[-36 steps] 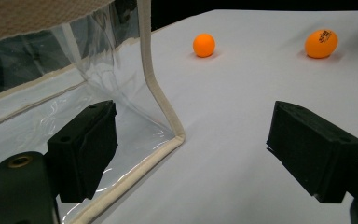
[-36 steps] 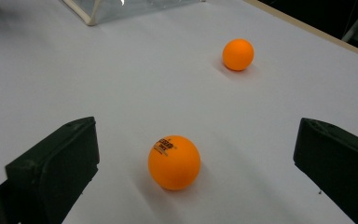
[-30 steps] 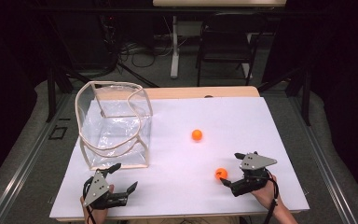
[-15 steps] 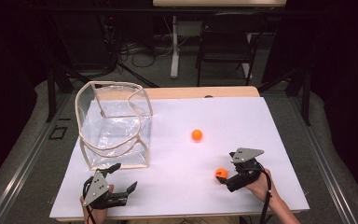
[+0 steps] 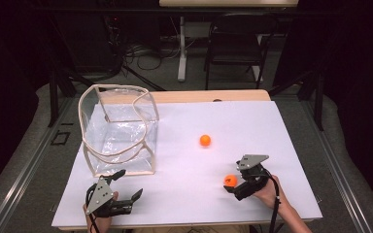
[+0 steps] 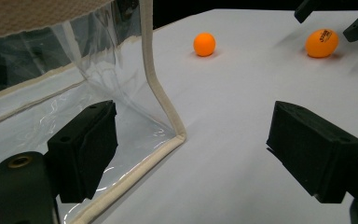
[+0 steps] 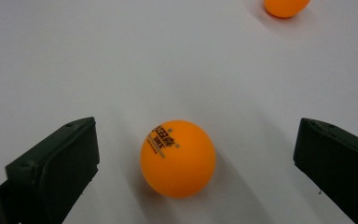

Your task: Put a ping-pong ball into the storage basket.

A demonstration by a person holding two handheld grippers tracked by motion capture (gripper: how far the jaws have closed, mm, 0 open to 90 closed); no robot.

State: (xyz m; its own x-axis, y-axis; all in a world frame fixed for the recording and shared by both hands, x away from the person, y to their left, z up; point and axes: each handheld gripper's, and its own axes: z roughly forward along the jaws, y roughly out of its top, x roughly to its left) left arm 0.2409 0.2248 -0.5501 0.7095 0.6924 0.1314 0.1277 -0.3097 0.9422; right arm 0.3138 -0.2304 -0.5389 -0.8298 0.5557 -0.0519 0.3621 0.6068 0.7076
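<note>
Two orange balls lie on the white table top (image 5: 272, 126). The nearer ball (image 5: 230, 180) (image 7: 177, 157), with dark print on it, sits on the table between the jaws of my right gripper (image 5: 234, 184) (image 7: 193, 163), which is open and not touching it. The farther ball (image 5: 204, 140) (image 7: 284, 5) (image 6: 204, 44) rests alone mid-table. My left gripper (image 5: 130, 183) (image 6: 191, 154) is open and holds nothing, at the front corner of a clear plastic bag with beige trim (image 5: 119, 128) (image 6: 158, 98). In the left gripper view the printed ball (image 6: 322, 43) lies at the upper right.
The clear bag stands open-topped on the left part of the table. The table's front edge (image 5: 184, 227) runs just below both hands. A dark chair (image 5: 235, 46) and cables stand on the floor beyond the far edge.
My right gripper has moved left toward the printed ball, so the ball now sits between its open jaws. The left gripper and both balls have stayed put.
</note>
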